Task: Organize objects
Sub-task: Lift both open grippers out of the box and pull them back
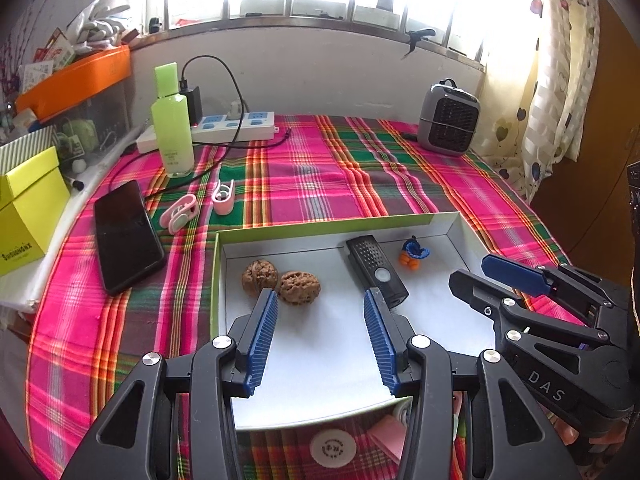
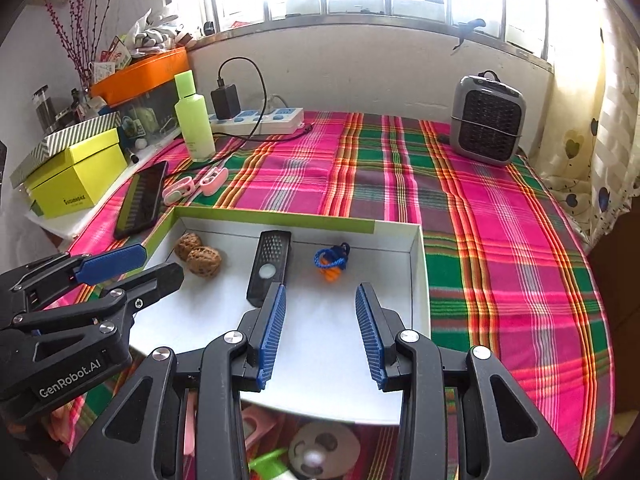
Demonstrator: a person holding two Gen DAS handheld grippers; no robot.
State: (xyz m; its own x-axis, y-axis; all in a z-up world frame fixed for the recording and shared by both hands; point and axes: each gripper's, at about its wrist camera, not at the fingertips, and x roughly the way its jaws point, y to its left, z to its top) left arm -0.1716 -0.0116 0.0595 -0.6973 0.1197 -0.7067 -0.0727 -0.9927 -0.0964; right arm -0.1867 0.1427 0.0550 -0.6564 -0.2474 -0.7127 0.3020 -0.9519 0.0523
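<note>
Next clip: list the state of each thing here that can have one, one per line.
left gripper: open, nothing between the jaws
right gripper: open, nothing between the jaws
tray: lidless, holding four things
two walnuts: in the tray, touching
black remote: lying flat in the tray
phone: screen dark, on the cloth
green bottle: upright, capped
charger: plugged into the power strip

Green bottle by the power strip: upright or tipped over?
Upright. The green bottle stands on its base on the plaid cloth, cap on top, in front of the power strip.
</note>
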